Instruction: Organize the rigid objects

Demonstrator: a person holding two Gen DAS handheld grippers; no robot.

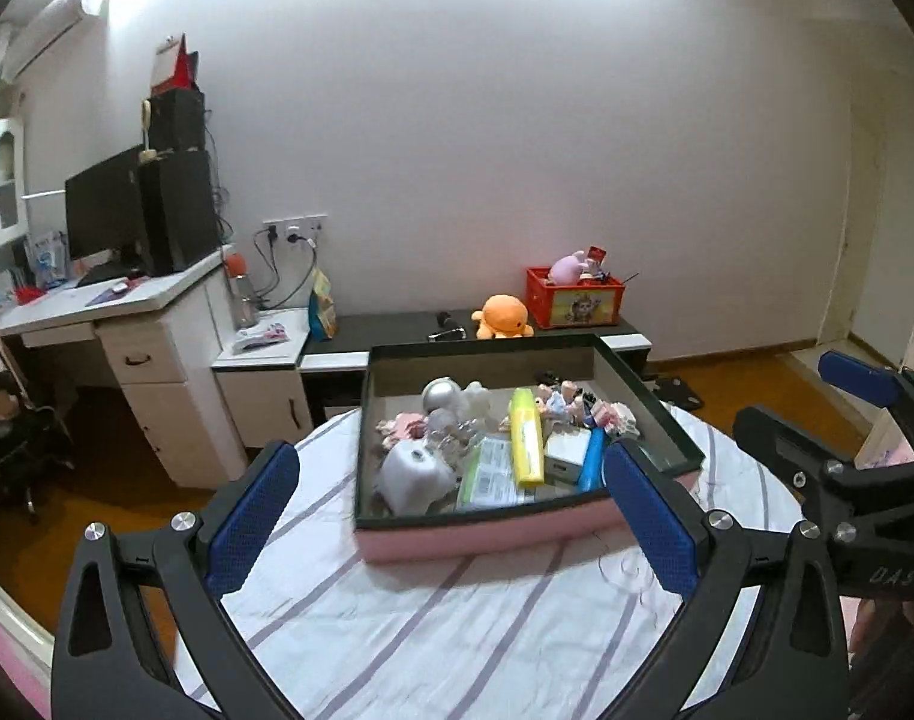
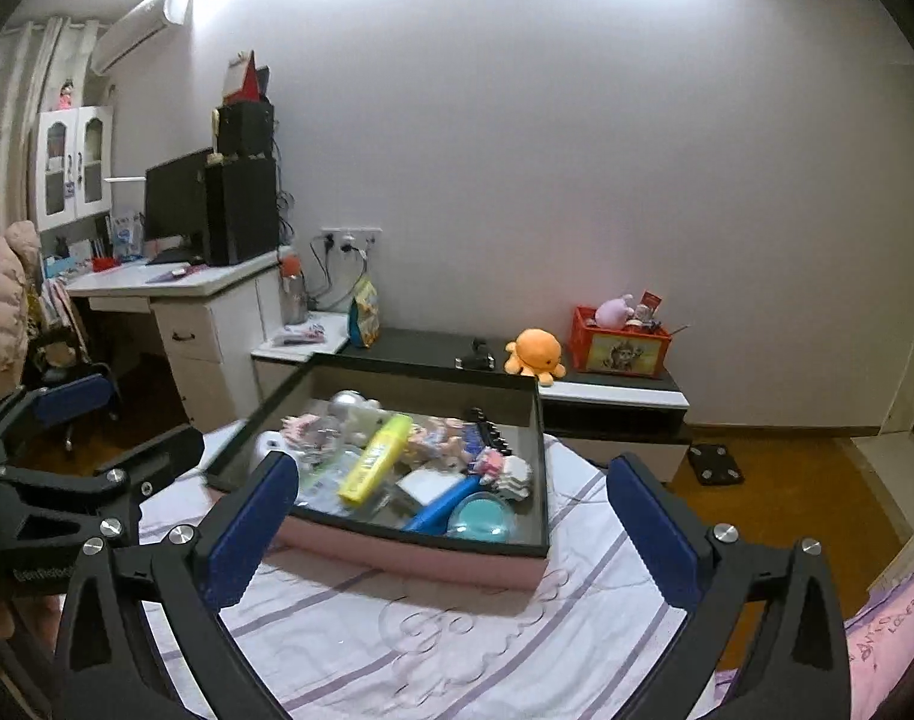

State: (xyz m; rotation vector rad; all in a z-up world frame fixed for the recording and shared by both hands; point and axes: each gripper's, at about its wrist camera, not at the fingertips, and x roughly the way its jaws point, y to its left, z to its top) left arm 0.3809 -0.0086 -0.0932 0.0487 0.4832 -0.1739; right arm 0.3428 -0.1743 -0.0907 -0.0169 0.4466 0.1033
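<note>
Left gripper (image 1: 451,516): our jaws stand wide apart with nothing between the blue pads; it hangs above the striped cloth, short of the box.
Right gripper (image 2: 451,531): also spread wide and empty; no earlier view tells us more. In the left view it shows off to our right, beside the box's near right corner.
Box (image 1: 487,531): straight ahead of both tools, pink-sided with a dark rim, sitting on the round table (image 1: 397,630). It is just beyond our fingertips, not touching them.
Contents: a yellow highlighter (image 1: 526,435) lies lengthwise in the middle, a blue pen (image 1: 592,459) to its right, a white cube-like object (image 1: 406,474) at near left, a teal round case (image 2: 481,516) at the near right corner. Small figures crowd the far half; we cannot tell them apart.
Step in hand: we judge the items are gathered and both tools are clear. For any next pick, we should come down over the rim, not across it, and take long items across their narrow width.
Edges: the box's near wall stands up toward us; a low approach would nudge it.
Open room: bare cloth lies beneath and between both tools; the table's curved edge falls away on either side.
</note>
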